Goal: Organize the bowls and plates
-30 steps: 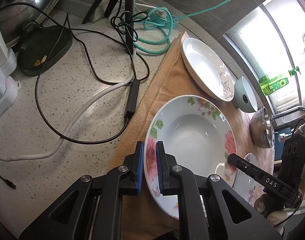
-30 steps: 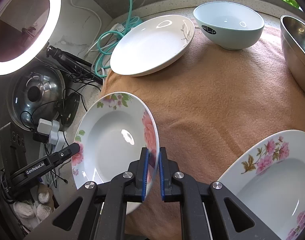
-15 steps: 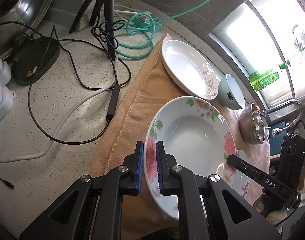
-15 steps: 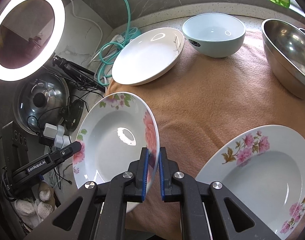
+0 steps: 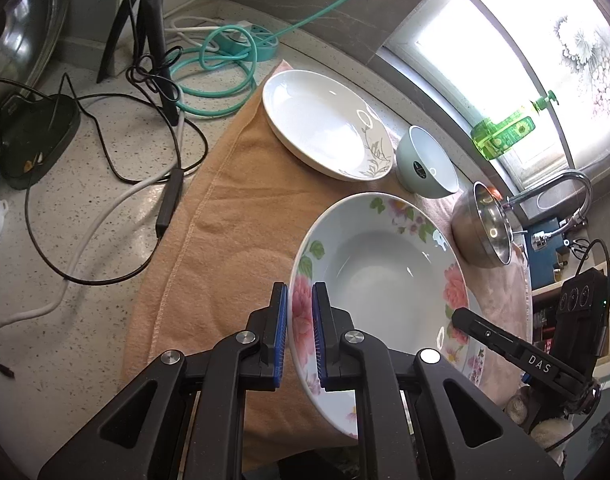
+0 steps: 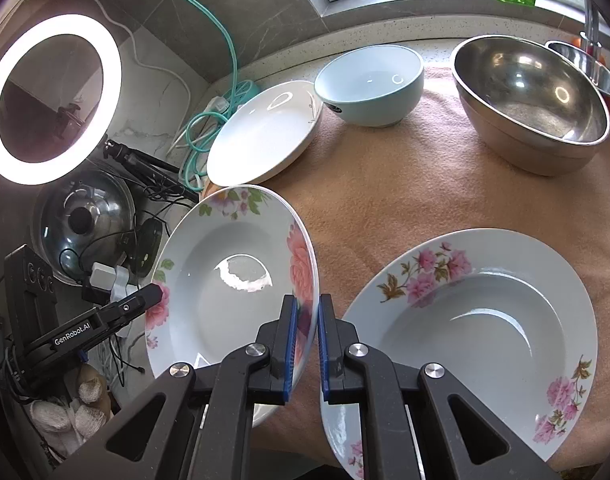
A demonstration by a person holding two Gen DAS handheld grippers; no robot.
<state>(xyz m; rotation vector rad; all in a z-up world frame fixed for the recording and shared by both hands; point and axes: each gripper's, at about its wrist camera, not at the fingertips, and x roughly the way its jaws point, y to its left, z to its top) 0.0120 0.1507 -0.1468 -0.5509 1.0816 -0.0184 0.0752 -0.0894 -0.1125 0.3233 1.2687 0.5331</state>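
Rose-rim plate held clear of the towel, opposite rim edges pinched by L gripper & R gripper (jaws narrow, closed on rim). To stack on second floral plate: keep both ends level, lower w/ rims centred, release together.

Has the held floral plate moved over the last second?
Yes. The floral plate, gripped by both grippers, has risen away from the towel; the white plate and blue bowl now look farther off.

Three plates, two bowls (one steel)
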